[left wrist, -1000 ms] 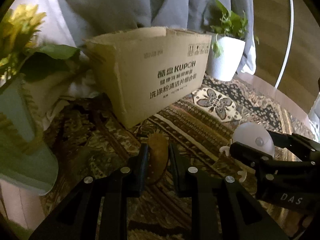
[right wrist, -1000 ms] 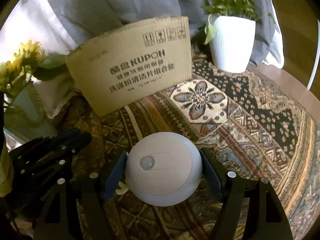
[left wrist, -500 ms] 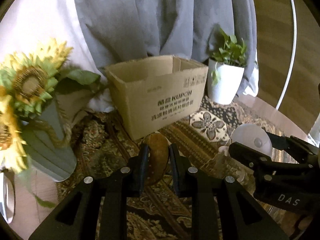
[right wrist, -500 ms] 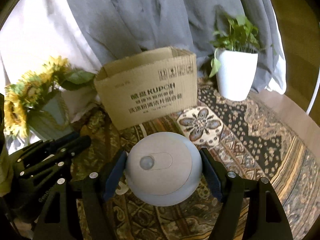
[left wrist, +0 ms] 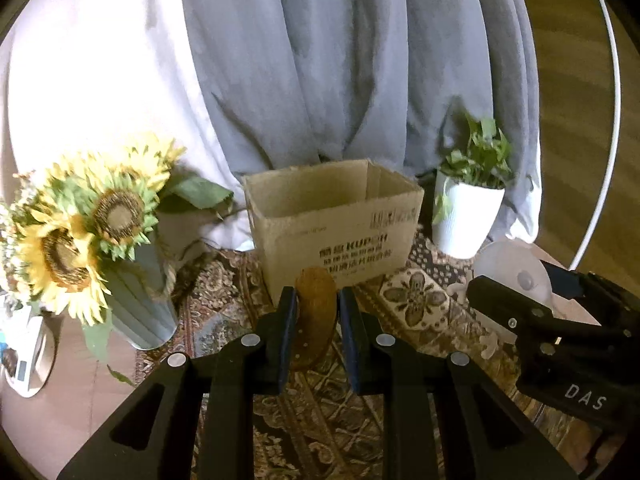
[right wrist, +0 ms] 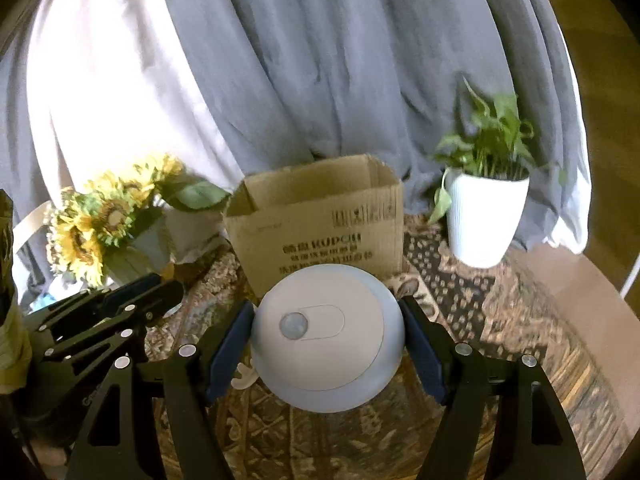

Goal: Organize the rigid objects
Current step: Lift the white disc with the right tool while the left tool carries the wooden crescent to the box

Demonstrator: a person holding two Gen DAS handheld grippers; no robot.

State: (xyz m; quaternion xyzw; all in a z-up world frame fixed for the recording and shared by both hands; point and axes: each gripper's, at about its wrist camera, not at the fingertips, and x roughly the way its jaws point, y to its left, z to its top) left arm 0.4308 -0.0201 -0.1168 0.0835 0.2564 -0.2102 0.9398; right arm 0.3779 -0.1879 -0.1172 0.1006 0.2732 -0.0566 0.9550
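My left gripper (left wrist: 316,300) is shut on a flat brown oval piece (left wrist: 315,312) that stands on edge between its black fingers. My right gripper (right wrist: 326,332) is shut on a round grey-white dome device (right wrist: 326,334) with a small lens on an oval plate; its blue pads press both sides. An open cardboard box (left wrist: 334,224) (right wrist: 320,216) with printed lettering stands on the patterned rug beyond both grippers, its top open. In the left wrist view the right gripper (left wrist: 532,304) with the dome sits at the right. The left gripper (right wrist: 132,300) shows low at the left of the right wrist view.
A grey vase of sunflowers (left wrist: 80,232) (right wrist: 96,220) stands left of the box. A white pot with a green plant (left wrist: 466,216) (right wrist: 484,208) stands to its right. Grey and white curtains (right wrist: 320,60) hang behind. The patterned rug (right wrist: 500,300) covers the floor, with wooden floor (left wrist: 576,120) at the right.
Both grippers have risen and drawn back with their objects; the box looks smaller and farther, and its open top and the curtains now show.
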